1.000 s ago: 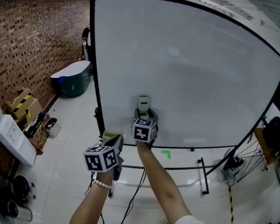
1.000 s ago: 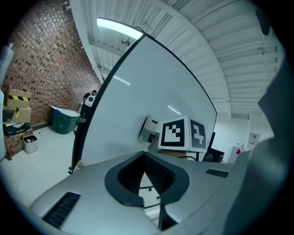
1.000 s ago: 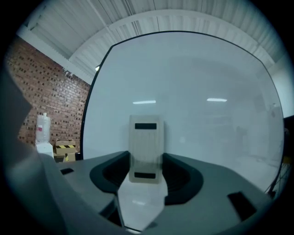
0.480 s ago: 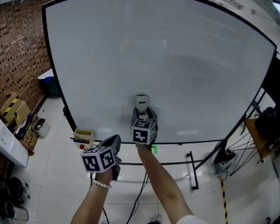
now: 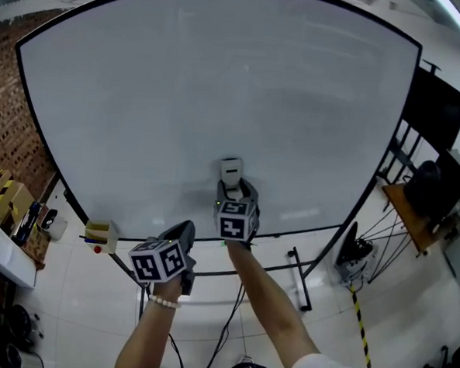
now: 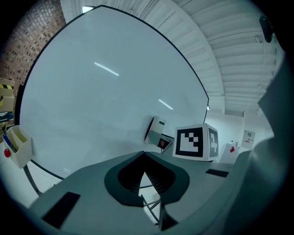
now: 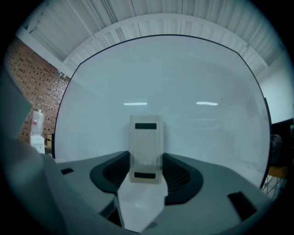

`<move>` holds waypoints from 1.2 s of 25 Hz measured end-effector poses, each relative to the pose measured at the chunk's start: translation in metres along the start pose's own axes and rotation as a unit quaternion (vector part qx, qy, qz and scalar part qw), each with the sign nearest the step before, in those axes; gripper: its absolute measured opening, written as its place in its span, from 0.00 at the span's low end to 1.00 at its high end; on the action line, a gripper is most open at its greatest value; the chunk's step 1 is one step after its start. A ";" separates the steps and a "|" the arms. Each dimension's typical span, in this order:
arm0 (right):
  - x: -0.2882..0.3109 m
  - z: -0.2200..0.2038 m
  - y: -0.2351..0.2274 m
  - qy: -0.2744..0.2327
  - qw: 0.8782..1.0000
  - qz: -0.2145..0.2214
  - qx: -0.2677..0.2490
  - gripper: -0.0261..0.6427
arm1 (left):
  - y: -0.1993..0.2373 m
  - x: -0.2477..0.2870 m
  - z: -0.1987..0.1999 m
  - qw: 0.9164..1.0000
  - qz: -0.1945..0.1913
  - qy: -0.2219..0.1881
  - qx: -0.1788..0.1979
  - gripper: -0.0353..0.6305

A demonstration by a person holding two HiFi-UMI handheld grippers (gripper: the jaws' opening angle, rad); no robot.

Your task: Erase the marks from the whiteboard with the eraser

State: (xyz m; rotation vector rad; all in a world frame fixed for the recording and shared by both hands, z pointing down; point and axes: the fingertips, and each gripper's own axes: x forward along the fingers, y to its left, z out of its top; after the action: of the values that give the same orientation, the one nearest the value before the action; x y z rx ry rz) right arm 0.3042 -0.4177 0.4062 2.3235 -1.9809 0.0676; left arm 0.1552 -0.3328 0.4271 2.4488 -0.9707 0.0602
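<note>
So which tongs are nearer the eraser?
Right. The right tongs grip the eraser at the whiteboard; the left tongs sit shut, below and left of it.

Below me the white tiled floor [image 5: 75, 310] carries the whiteboard stand [image 5: 299, 281], a yellow-and-black strip [image 5: 361, 335] and cardboard boxes [image 5: 10, 198] (by the brick wall [image 5: 0, 126]).
</note>
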 end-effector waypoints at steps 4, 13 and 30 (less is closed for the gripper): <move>-0.009 -0.003 -0.058 0.001 1.000 -0.004 0.003 0.42 | -0.043 0.035 -0.007 1.000 -0.013 0.005 0.012 0.03; -0.027 -0.015 -0.183 0.013 0.999 -0.036 0.012 0.42 | -0.109 0.097 -0.033 0.999 -0.036 0.030 0.027 0.03; -0.054 -0.031 -0.392 0.003 0.999 -0.041 0.020 0.41 | -0.249 0.177 -0.096 0.984 -0.134 0.095 0.064 0.03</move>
State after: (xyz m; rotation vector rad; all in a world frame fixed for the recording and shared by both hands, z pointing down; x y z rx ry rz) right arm 0.6835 -0.3000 0.4175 2.4228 -1.8969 0.1088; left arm 0.4634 -0.2452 0.4410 2.6122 -0.5657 0.2652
